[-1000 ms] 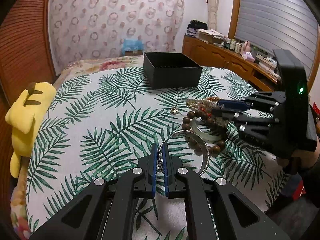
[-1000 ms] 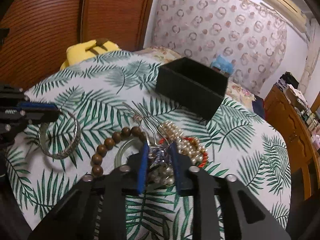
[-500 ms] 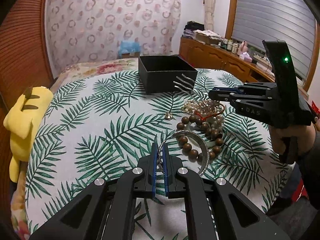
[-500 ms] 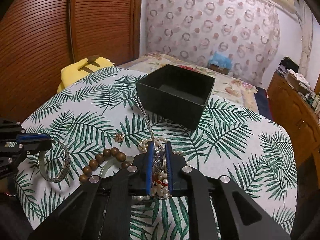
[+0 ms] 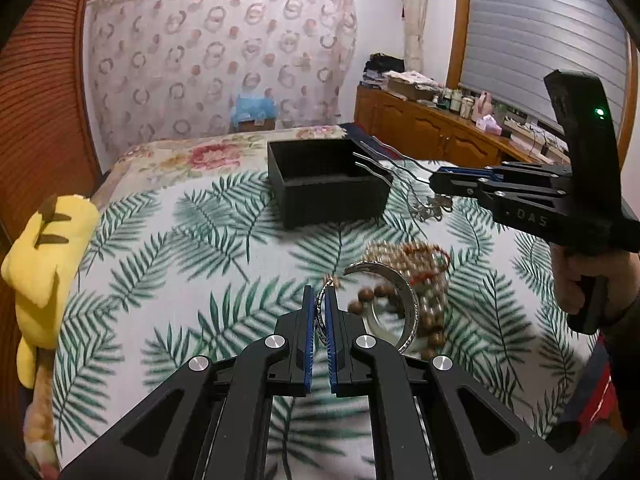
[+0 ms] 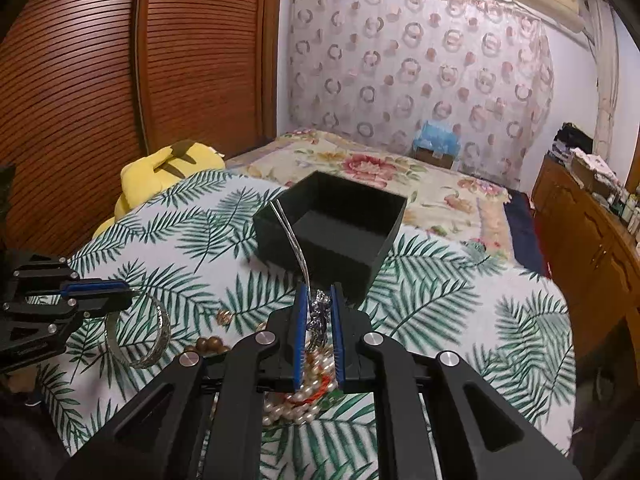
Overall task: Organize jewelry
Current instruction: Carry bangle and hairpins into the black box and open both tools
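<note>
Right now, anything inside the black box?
Nothing visible inside the black box: the right wrist view shows bare dark floor. The near-wall strip is hidden. The hairpin held by the right gripper has its prongs over the rim, not lying inside.

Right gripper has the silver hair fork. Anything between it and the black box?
Nothing visible. The right gripper holds the hair fork lifted off the table, prongs already reaching over the near rim of the black box. The box is open and looks empty; the remaining jewelry lies behind, under the gripper.
</note>
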The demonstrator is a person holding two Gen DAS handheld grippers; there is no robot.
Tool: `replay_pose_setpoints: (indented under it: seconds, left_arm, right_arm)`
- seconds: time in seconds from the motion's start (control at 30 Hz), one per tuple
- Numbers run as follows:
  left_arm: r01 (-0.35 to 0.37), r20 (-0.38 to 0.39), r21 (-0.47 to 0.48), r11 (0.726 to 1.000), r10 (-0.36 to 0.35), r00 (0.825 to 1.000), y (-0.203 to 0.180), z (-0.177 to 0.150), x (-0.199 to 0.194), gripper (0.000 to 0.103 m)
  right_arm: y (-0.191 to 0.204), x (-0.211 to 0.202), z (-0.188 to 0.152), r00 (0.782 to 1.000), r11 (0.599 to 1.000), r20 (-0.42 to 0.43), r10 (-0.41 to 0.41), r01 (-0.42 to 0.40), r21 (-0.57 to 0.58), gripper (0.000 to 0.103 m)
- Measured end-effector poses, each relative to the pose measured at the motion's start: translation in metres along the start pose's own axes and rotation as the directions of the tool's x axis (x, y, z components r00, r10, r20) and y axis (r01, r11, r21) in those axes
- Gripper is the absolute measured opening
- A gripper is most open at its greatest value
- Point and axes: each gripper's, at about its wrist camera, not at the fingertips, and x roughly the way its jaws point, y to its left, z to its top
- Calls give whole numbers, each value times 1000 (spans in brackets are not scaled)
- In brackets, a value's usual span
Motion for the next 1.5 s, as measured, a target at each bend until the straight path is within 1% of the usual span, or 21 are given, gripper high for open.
replay_pose_setpoints:
  seconds: [0.23, 0.43, 0.57, 0.73, 1.03, 1.1, 1.2, 1.27, 1.5]
  left_arm:
    - [-16, 25, 3, 1000, 16, 1000, 8, 34, 18, 4]
    - [-39, 25, 10, 999, 39, 999, 12, 69, 52, 4]
    - [-55, 17, 8, 998, 55, 998, 15, 86, 76, 4]
    - [-64, -10, -7, 998, 64, 998, 20, 104, 109, 4]
    - [-69, -26, -10, 998, 69, 997, 13, 124, 134, 5]
    - [-66, -34, -14, 998, 66, 997, 13, 126, 137, 6]
    - [-63, -21, -26, 998, 63, 998, 16, 125, 131, 9]
    - [-64, -9, -30, 997, 64, 998, 19, 124, 125, 16]
    - [-74, 20, -20, 997, 74, 997, 27, 115, 95, 19]
  right_arm:
    - [-21, 4, 17, 999, 1000, 33, -4, 4, 16, 13]
    - [-38, 17, 29, 999, 999, 42, -26, 25, 23, 13]
    - [-51, 29, 40, 999, 999, 40, -22, 20, 43, 13]
    - [-59, 41, 49, 999, 998, 41, -22, 19, 62, 13]
    - [-61, 59, 54, 999, 998, 25, -19, 18, 64, 13]
    - [-60, 64, 54, 1000, 998, 19, -17, 15, 61, 13]
    - [-59, 70, 55, 1000, 998, 14, -15, 14, 59, 13]
    - [-56, 74, 56, 1000, 998, 14, -11, 11, 57, 13]
    - [-43, 84, 61, 1000, 1000, 22, -4, 3, 23, 13]
